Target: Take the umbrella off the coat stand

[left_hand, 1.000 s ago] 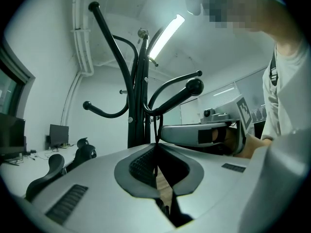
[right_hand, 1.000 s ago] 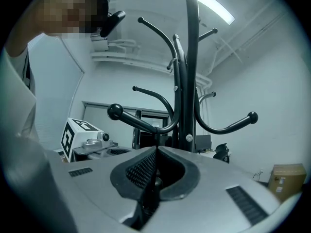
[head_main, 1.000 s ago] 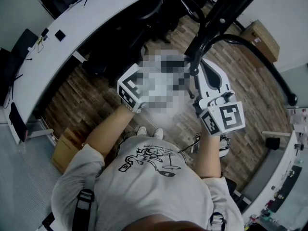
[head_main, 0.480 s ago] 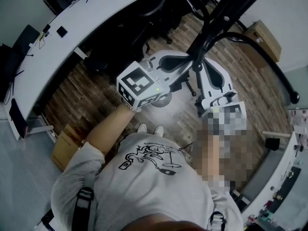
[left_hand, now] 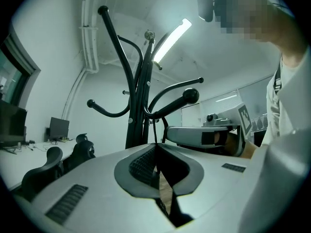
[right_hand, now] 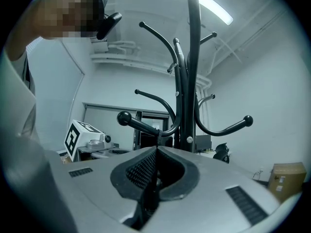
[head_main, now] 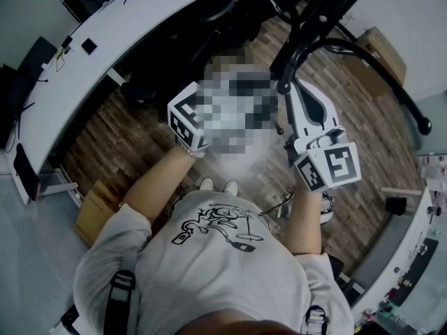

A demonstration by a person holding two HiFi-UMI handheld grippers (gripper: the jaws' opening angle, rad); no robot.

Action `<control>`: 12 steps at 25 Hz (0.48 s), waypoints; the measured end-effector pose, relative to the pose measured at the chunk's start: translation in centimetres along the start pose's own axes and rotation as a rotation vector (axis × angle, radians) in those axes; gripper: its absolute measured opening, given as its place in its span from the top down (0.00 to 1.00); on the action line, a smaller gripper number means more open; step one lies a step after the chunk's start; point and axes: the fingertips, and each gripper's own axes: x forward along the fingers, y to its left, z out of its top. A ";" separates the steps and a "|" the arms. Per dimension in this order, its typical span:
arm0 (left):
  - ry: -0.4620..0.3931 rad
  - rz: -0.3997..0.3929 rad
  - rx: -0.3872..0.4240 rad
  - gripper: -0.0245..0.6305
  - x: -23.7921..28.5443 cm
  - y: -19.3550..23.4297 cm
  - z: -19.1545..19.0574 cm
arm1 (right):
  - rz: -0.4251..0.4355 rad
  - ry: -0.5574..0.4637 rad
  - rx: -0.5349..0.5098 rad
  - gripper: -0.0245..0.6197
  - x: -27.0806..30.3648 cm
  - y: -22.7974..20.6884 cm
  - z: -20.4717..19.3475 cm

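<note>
Wood-plank floor (head_main: 98,142) — one cardboard box (head_main: 380,58) by the far wall, another box (head_main: 94,218) just off the white desk's (head_main: 126,33) end.

I wear a pale grey T-shirt (head_main: 209,274) with short sleeves and a black drawing (head_main: 222,230). Dark straps (head_main: 122,295) lie on both shoulders. My left gripper (left_hand: 156,148) and right gripper (right_hand: 156,150) are light grey, with black ribbed pads (right_hand: 141,171) and black-and-white marker cubes (head_main: 328,167).

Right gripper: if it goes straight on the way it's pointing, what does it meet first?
Likely the dark strap looped over the coat stand's ball-tipped arm, right at the right gripper's shut jaws; the pole stands just behind, though depth is unclear.
</note>
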 end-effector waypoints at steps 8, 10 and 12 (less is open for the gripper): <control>-0.035 0.032 -0.003 0.93 -0.7 -0.5 1.2 | -0.009 -0.031 -0.011 0.95 -1.1 0.1 1.3; -0.046 0.042 0.004 0.93 -1.0 -0.7 1.8 | -0.017 -0.039 -0.034 0.95 -1.2 0.4 2.5; -0.053 0.049 0.011 0.93 -1.2 -0.9 2.2 | -0.018 -0.048 -0.048 0.95 -1.3 0.7 3.3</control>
